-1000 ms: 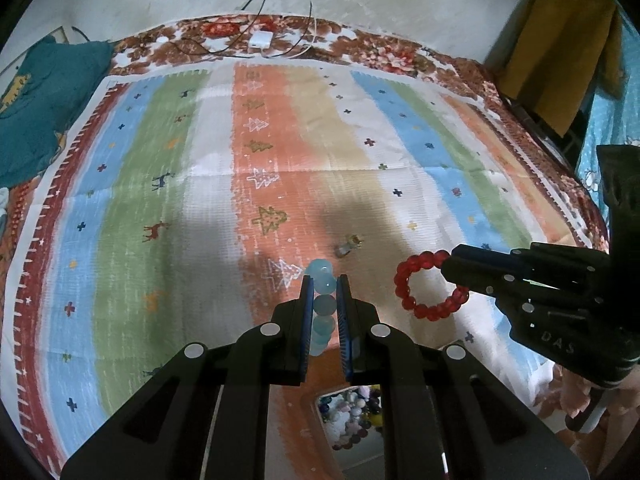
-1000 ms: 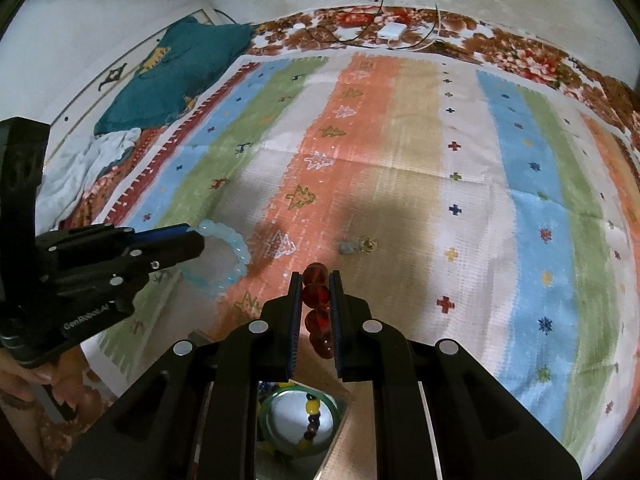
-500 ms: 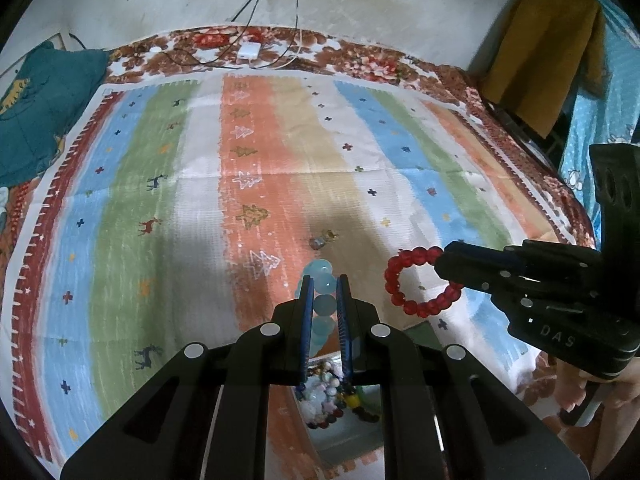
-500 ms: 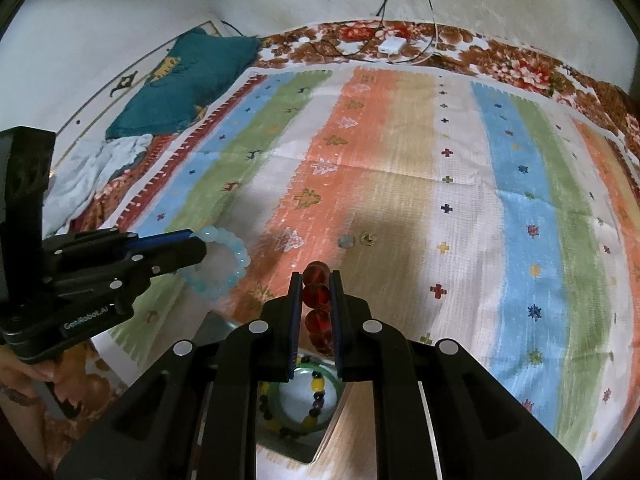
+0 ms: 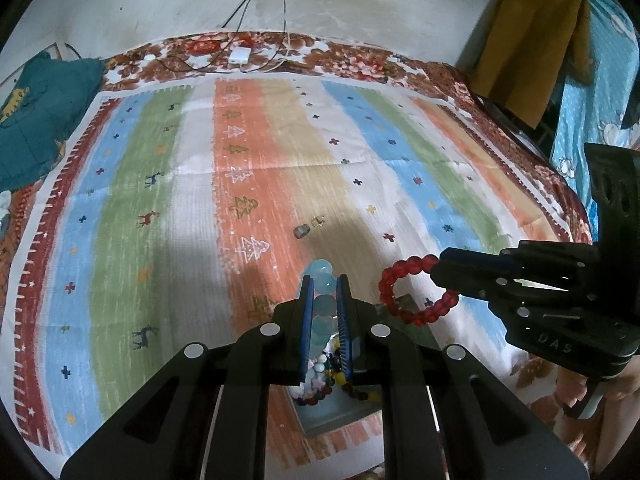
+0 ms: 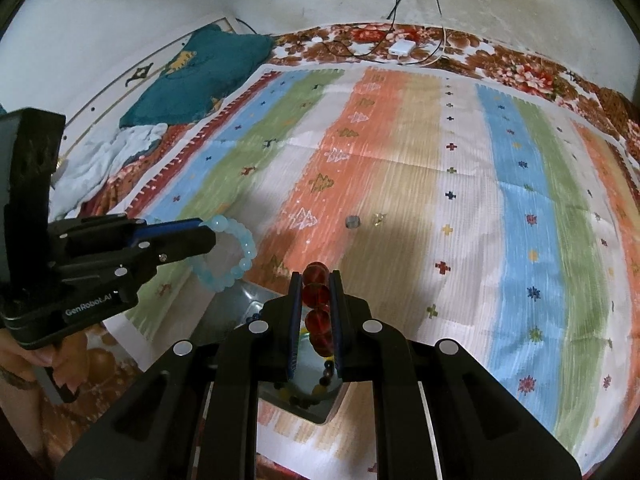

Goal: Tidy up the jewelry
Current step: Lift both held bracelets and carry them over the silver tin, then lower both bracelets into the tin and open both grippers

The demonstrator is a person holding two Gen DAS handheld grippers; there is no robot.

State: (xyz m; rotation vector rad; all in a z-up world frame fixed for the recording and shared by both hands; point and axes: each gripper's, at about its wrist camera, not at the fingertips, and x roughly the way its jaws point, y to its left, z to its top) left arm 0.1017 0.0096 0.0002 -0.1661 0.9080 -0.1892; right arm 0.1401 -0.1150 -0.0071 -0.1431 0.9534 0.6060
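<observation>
My left gripper (image 5: pixel 323 280) is shut on a light blue bead bracelet (image 5: pixel 323 300), which also shows in the right wrist view (image 6: pixel 236 254). My right gripper (image 6: pixel 316 276) is shut on a red bead bracelet (image 6: pixel 317 308), which shows as a ring in the left wrist view (image 5: pixel 408 296). Both hang above a grey jewelry tray (image 5: pixel 340 412) that holds several mixed bead bracelets (image 5: pixel 320 380). The tray is partly hidden by my fingers (image 6: pixel 294 320). Two small jewelry pieces (image 5: pixel 308 228) lie on the striped cloth beyond.
A striped cloth (image 5: pixel 200 200) covers a floral bedspread (image 5: pixel 360 64). A white charger with cables (image 5: pixel 239 55) lies at the far edge by the wall. A teal garment (image 5: pixel 36 120) lies far left. A yellow garment (image 5: pixel 528 40) hangs far right.
Both grippers have drawn back toward me and risen with their bracelets. The tray has come further into view under them.
</observation>
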